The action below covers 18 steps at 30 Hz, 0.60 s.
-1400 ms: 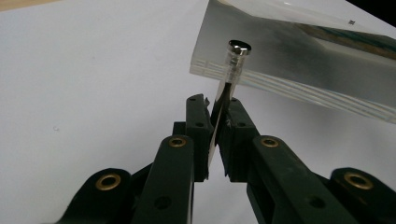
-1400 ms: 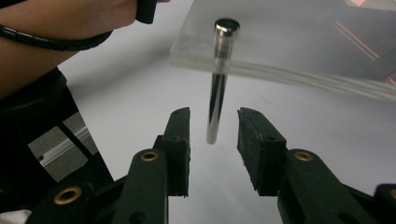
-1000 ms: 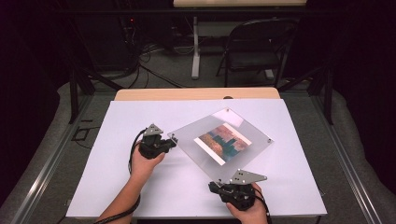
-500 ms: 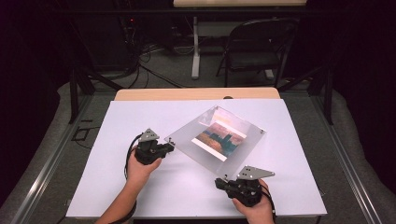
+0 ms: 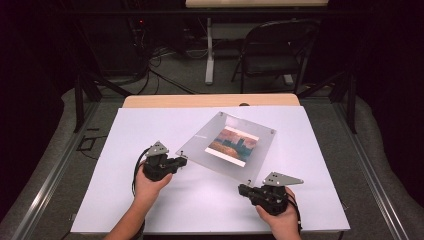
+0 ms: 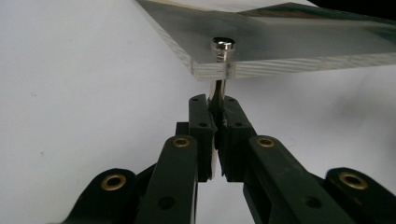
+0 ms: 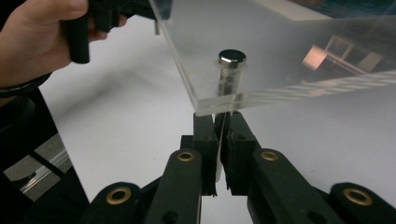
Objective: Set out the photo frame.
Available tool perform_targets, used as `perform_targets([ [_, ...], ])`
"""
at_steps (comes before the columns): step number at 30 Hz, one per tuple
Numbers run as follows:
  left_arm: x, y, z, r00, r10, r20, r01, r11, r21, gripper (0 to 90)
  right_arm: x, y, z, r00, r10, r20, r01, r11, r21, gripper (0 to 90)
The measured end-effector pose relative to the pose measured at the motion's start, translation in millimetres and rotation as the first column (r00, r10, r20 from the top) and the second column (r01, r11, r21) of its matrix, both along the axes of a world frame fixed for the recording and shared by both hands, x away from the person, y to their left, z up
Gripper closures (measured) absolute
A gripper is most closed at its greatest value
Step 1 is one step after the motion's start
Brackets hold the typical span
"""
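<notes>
A white table [image 5: 150, 130] spans the middle of the high view; a clear acrylic frame [image 5: 200, 142] holding a picture print [image 5: 232, 145] sits mid-frame; the left gripper [image 5: 183, 159] pinches its lower-left corner standoff [image 6: 221, 88]; the right gripper [image 5: 242, 189] pinches another standoff [image 7: 230, 77] at the bottom corner.

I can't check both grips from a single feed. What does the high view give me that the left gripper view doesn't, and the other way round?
The high view alone gives the whole clear frame with its picture, the right gripper at the near corner, and a chair beyond the table. The left gripper view alone gives the metal post under the frame corner, pinched between shut jaws. Both give the left gripper at a frame corner over the white tabletop.
</notes>
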State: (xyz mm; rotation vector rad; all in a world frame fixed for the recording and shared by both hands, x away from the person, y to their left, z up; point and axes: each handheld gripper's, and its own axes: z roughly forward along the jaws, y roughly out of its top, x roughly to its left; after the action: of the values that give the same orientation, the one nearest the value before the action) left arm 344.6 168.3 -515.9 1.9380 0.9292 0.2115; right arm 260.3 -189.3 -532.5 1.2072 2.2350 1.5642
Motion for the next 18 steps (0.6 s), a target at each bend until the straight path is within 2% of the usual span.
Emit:
perform_targets([
  [5, -15.8, 0.7, 0.8, 0.9999, 0.001, -0.012, -0.001, 0.9995, -0.031, 85.3, 10.7, -11.6, 3.0, 0.9993, -0.035, 0.011, 0.035, 0.9994, 0.006, 85.4],
  [12, -39.5, 1.9, 1.4, 0.9987, 0.046, -0.02, -0.047, 0.9978, -0.047, 85.2, 27.8, -16.0, 4.3, 0.9976, -0.064, 0.028, 0.064, 0.9979, -0.002, 85.4],
  [18, -46.1, 5.2, -1.7, 0.9971, 0.074, -0.018, -0.075, 0.9958, -0.052, 85.2, 37.0, -11.4, 2.7, 0.9979, -0.058, 0.03, 0.058, 0.9982, -0.013, 85.3],
])
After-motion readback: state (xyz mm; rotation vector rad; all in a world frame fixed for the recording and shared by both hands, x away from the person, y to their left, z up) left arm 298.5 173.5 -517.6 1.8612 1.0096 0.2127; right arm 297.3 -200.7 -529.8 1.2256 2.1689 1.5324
